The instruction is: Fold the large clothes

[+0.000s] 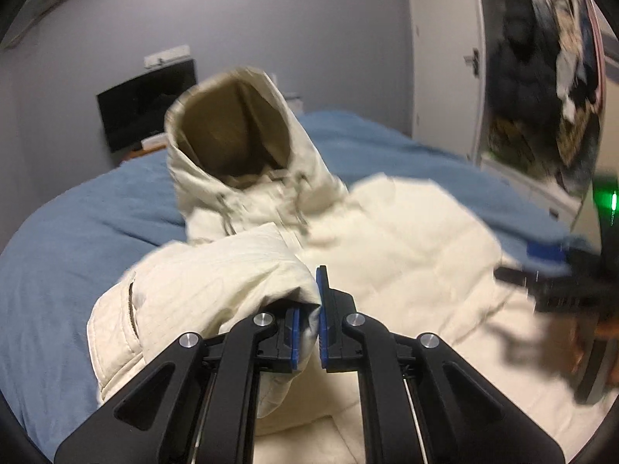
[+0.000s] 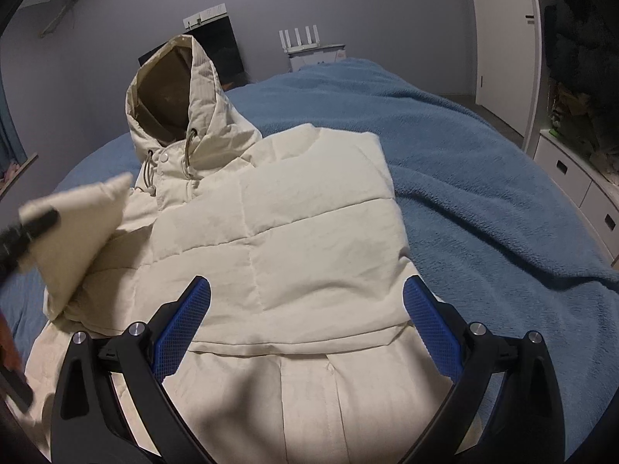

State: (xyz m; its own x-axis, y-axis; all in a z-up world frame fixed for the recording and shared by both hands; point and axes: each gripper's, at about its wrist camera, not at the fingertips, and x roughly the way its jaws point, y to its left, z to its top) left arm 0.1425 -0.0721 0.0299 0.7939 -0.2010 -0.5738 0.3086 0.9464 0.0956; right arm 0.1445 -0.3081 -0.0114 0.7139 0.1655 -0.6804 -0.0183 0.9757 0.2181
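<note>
A cream padded hooded jacket [image 2: 309, 232] lies on a blue blanket, hood [image 2: 174, 89] standing up at the far end. Its right side is folded over the body. My left gripper [image 1: 309, 309] is shut on the jacket's left sleeve [image 1: 216, 290] and holds it lifted over the jacket; it appears blurred at the left of the right wrist view [image 2: 27, 232]. My right gripper [image 2: 305, 305] is open and empty, hovering over the jacket's lower middle; it shows blurred at the right edge of the left wrist view [image 1: 541, 282].
The blue blanket [image 2: 483, 193] covers the bed on all sides. A dark monitor [image 1: 143, 112] and a white router [image 2: 305, 42] stand by the far wall. A white wardrobe door [image 2: 503, 38] and drawers [image 2: 572, 181] are on the right.
</note>
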